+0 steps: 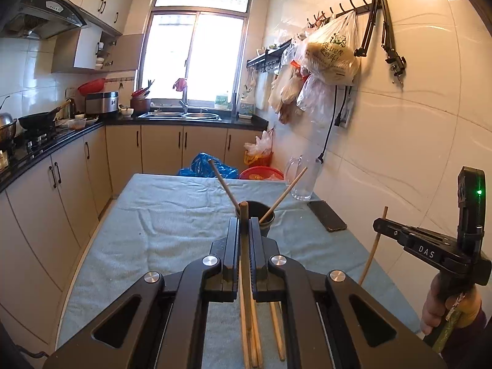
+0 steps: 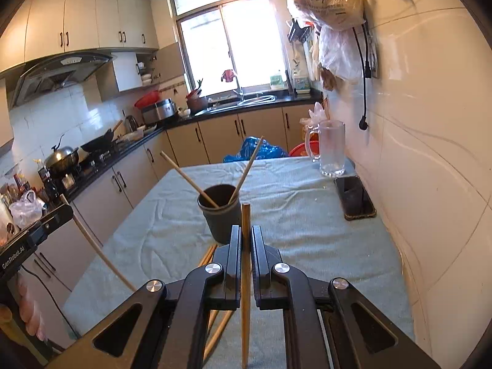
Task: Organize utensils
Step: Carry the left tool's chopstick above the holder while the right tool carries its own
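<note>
- Two chopsticks (image 2: 196, 181) already stand in the dark cup (image 2: 220, 215), leaning apart to its left and right rims.
- The cup sits on the pale blue cloth (image 2: 292, 230) covering the table, near the cloth's middle.
- On the near side of the cup, the left gripper (image 1: 244, 226) is clamped on one wooden chopstick (image 1: 244, 246), whose tip rises just in front of the cup's rim.
- To the right of the cup in the left wrist view, the right gripper (image 1: 379, 226) is closed on its own chopstick (image 1: 373, 249), held upright, above the cloth.
- In the right wrist view that right gripper's chopstick tip stands just right of the cup.
- A few loose chopsticks (image 1: 278, 332) lie on the cloth on the near side of the cup, under the grippers.
- A black phone (image 2: 355, 198) lies flat on the cloth to the right of the cup, near the tiled wall.
- A clear glass mug (image 2: 330, 149) stands beyond the phone, behind and right of the cup.
- Far behind the cup, a sink (image 1: 181, 116) sits under the window (image 1: 193, 55).
</note>
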